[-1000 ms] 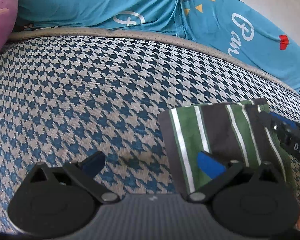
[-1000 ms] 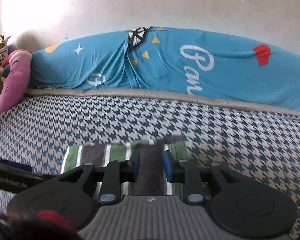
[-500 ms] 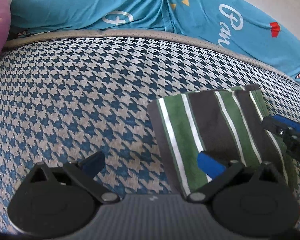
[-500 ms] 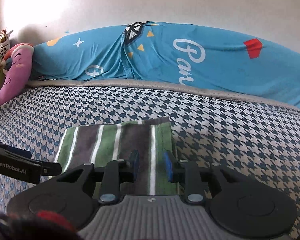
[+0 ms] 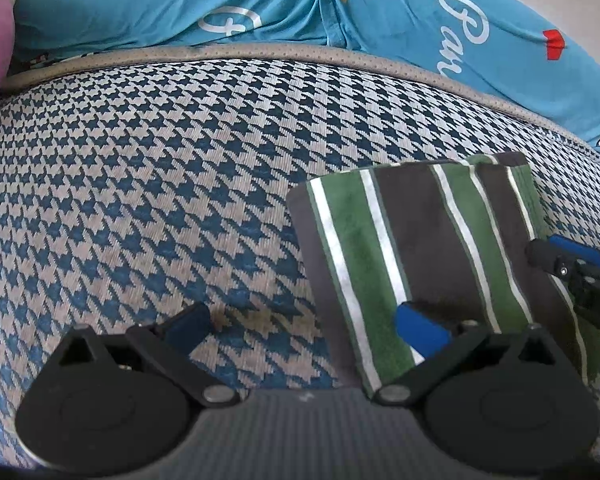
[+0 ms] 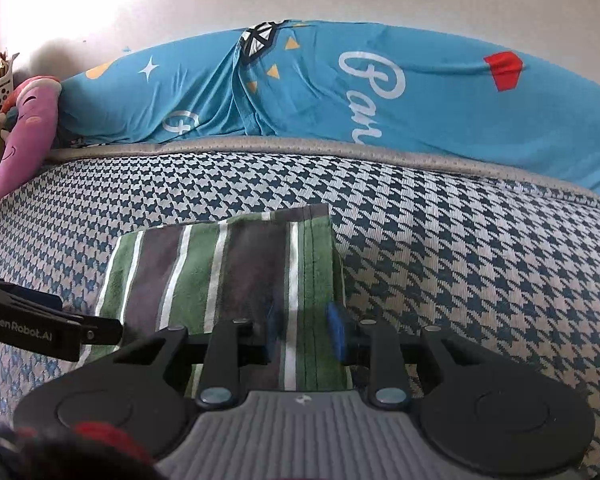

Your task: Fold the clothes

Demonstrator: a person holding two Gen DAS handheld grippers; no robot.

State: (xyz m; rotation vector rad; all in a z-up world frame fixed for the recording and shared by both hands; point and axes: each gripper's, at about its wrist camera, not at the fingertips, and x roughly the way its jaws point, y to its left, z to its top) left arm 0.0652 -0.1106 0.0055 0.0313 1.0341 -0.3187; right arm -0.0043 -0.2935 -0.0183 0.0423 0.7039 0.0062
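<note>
On the blue-and-cream houndstooth bed cover, a green, grey and white striped fabric garment lies as a compact, flat rectangle with squared edges and layered thickness along its right side, near the front of the bed and well apart from the bright turquoise printed bedding heaped against the wall. Both tools sit low over its near edge: the left tool is spread wide, one blue pad over the bare cover and the other over the stripes, gripping nothing; the right tool stands partly open, its pads straddling the green band at the right edge without pinching it. Judging by the tidy shape, the garment already lies folded, so this fits either a finished fold just let go or a pause before one more halving. Any further fold would call for both tools to close on matching corners of one edge and carry them across together, keeping the layers from sliding
</note>
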